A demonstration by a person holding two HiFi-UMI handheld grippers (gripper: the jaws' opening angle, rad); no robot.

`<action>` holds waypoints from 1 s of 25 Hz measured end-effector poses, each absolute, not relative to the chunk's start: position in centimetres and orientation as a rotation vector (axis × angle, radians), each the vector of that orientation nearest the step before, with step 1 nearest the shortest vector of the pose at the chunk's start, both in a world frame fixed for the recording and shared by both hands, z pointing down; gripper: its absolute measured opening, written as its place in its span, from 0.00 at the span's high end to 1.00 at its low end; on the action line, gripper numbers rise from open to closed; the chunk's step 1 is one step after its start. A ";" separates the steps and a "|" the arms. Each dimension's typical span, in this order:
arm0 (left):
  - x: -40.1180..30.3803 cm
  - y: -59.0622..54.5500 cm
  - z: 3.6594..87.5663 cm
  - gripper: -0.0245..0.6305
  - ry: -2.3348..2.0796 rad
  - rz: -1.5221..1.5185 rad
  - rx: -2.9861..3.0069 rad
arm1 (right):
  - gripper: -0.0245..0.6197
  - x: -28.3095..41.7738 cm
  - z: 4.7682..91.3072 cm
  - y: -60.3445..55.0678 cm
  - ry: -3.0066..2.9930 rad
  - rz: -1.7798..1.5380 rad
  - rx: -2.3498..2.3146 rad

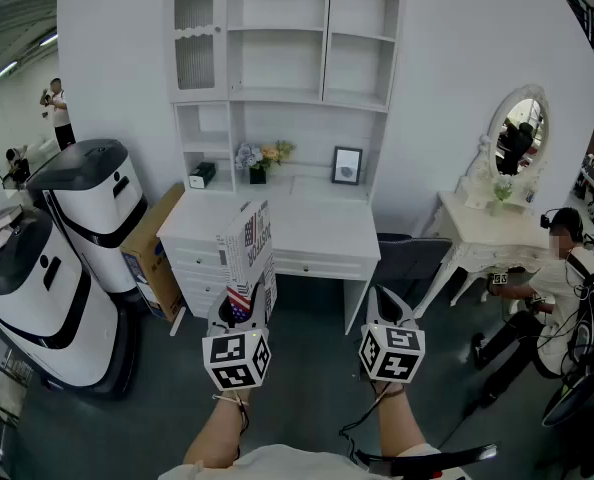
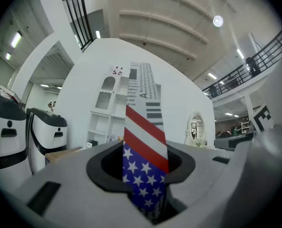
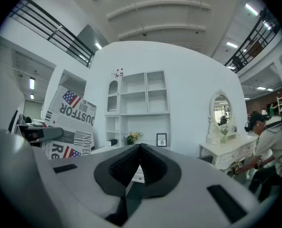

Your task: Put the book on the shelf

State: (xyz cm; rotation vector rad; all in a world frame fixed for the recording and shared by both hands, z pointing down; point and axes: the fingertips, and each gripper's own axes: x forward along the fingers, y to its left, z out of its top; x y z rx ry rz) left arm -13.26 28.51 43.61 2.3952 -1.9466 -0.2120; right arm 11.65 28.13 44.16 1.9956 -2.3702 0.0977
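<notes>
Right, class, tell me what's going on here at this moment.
A person stands facing a white desk with a shelf unit above it, a gripper in each hand. The left gripper is clamped on a book with a stars-and-stripes cover, held upright. The right gripper is shut and empty. The book is not yet shelved.

Both forearms (image 1: 220, 430) are held fwd, side by side. L gripper (image 1: 243, 308) is clamped on an upright book (image 1: 249, 248); R gripper (image 1: 381, 303), at right, is closed, empty.
</notes>
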 end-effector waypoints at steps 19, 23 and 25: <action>-15.8 29.2 43.3 0.72 -1.910 -0.198 2.448 | 0.93 8.9 44.3 28.9 -2.384 0.164 2.048; -16.1 29.1 43.5 0.72 -1.891 -0.201 2.462 | 0.93 8.4 44.8 29.2 -2.374 0.183 2.063; -16.1 29.0 43.8 0.72 -1.883 -0.206 2.459 | 0.93 8.3 45.0 29.1 -2.374 0.197 2.060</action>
